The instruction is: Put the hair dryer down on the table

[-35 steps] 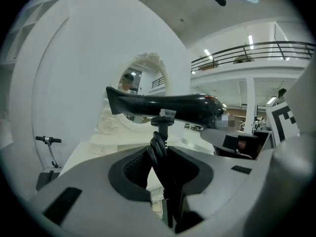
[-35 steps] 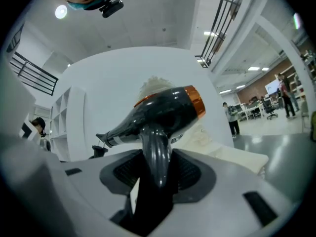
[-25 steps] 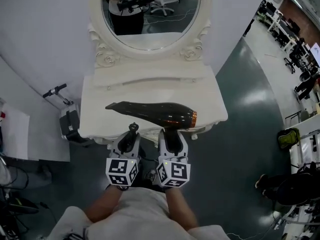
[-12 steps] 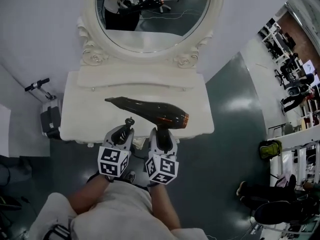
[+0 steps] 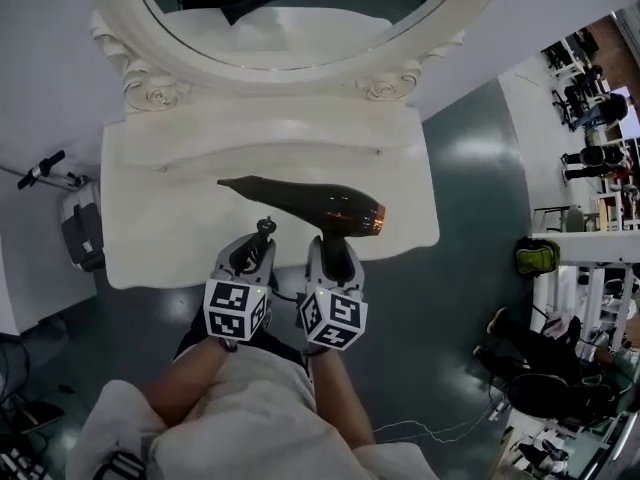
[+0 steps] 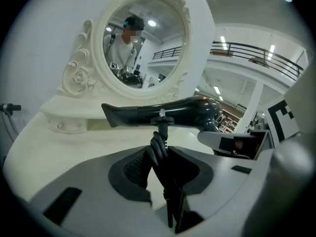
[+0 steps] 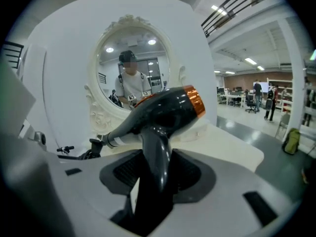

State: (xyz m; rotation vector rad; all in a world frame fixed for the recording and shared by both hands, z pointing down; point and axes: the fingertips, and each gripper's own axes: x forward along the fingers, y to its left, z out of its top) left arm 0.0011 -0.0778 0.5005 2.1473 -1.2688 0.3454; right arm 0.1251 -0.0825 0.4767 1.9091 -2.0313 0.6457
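The black hair dryer (image 5: pixel 300 206) with an orange ring at its rear lies level over the front half of the white dressing table (image 5: pixel 180 218), nozzle pointing left. My right gripper (image 5: pixel 335 253) is shut on its handle (image 7: pixel 155 167); the body (image 7: pixel 168 110) sits just above the jaws. My left gripper (image 5: pixel 255 251) is shut on the coiled black cord (image 6: pixel 159 154), with the plug (image 6: pixel 162 118) sticking up beyond the fingers. Whether the dryer touches the tabletop cannot be told.
An oval mirror (image 5: pixel 300 8) in an ornate white frame stands at the table's back. A grey case with a handle (image 5: pixel 80 230) sits on the floor at the left. A yellow-green bag (image 5: pixel 530 256) and seated people are off to the right.
Both grippers and the dryer have moved further in over the tabletop, away from its front edge. The head view has come closer to the table. Both grips are unchanged.
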